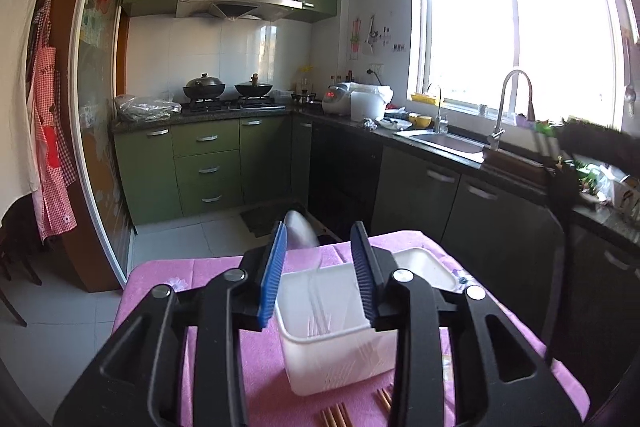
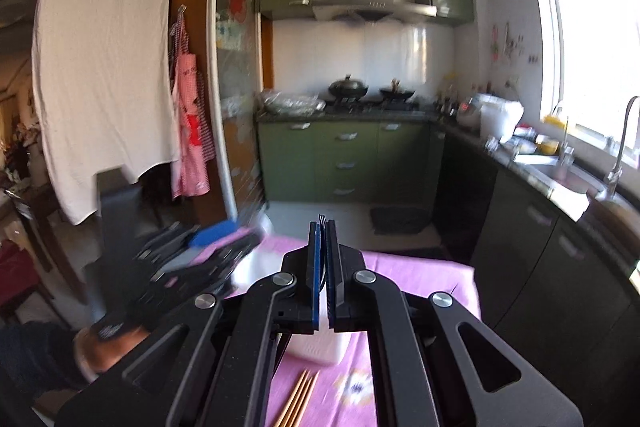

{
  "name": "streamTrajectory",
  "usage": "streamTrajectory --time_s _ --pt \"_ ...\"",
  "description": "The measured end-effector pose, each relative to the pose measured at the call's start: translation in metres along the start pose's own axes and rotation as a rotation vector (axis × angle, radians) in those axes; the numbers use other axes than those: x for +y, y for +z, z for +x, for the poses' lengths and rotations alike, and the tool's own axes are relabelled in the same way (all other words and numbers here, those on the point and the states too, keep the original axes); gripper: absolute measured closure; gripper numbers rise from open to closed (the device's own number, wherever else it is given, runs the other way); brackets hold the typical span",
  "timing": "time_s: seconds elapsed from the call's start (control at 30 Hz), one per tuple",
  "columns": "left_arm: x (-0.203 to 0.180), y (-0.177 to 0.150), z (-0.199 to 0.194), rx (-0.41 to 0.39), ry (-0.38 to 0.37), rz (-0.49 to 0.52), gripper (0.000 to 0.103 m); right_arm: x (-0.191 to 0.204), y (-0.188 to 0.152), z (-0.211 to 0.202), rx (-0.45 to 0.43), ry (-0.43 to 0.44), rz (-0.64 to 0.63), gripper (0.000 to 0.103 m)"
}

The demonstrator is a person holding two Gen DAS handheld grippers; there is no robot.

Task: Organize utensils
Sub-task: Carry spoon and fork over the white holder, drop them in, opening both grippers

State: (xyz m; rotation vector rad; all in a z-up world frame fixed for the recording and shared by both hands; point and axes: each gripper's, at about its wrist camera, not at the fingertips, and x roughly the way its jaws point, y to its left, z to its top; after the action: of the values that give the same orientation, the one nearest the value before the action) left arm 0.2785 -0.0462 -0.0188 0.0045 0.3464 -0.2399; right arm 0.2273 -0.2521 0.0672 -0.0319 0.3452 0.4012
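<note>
My right gripper (image 2: 323, 227) is pinched tight on a fork (image 2: 322, 218): only the dark tines show past the blue pads (image 2: 316, 267), so its long axis runs straight forward along my fingers, with the handle hidden between them. The white utensil caddy (image 1: 332, 343) where I judge it belongs stands on the pink tablecloth (image 1: 188, 275), below and just ahead of that grip; in the right wrist view only a white corner of it peeks out under the closed jaws. To drop the fork in, I would have to tip the tines or the handle downward over the open top. My left gripper (image 1: 320, 239) is nearer the caddy, hanging right above it with its jaws spread wide and nothing between them, touching nothing that I can see. Inside the caddy, pale utensils already stand upright. A second white container (image 1: 424, 267) sits just behind it, and wooden chopsticks (image 2: 298, 401) lie flat on the cloth on my side, pointing roughly away from me.
</note>
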Motion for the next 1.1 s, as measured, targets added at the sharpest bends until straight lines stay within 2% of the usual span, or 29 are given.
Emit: streamTrajectory --time_s 0.17,0.3,0.43,0.63,0.77,0.83,0.9,1.0,1.1 --pt "0.009 0.004 -0.032 -0.031 -0.004 -0.028 0.069 0.004 0.038 0.019 -0.122 -0.110 -0.031 0.100" --pt "0.010 0.004 -0.051 -0.040 0.003 -0.009 0.067 0.008 0.055 0.047 -0.171 -0.174 -0.065 0.100" --pt "0.014 0.002 -0.063 -0.039 0.005 -0.003 0.066 0.016 0.052 0.088 -0.157 -0.241 -0.118 0.100" --pt "0.018 0.000 -0.068 -0.018 -0.007 -0.016 0.065 0.015 0.019 0.128 -0.087 -0.250 -0.120 0.100" --pt "0.016 -0.004 -0.068 0.003 -0.010 -0.013 0.063 0.015 -0.001 0.131 -0.065 -0.229 -0.112 0.099" --pt "0.014 -0.006 -0.069 0.019 -0.015 -0.018 0.063 0.019 -0.008 0.127 -0.060 -0.212 -0.118 0.090" --pt "0.013 -0.006 -0.069 0.033 -0.021 -0.025 0.063 0.021 -0.010 0.121 -0.065 -0.211 -0.124 0.089" --pt "0.011 -0.007 -0.073 0.059 -0.028 -0.034 0.063 0.022 -0.006 0.095 -0.097 -0.196 -0.113 0.089" --pt "0.008 -0.011 -0.077 0.094 -0.031 -0.043 0.063 0.018 -0.006 0.052 -0.126 -0.188 -0.104 0.088"
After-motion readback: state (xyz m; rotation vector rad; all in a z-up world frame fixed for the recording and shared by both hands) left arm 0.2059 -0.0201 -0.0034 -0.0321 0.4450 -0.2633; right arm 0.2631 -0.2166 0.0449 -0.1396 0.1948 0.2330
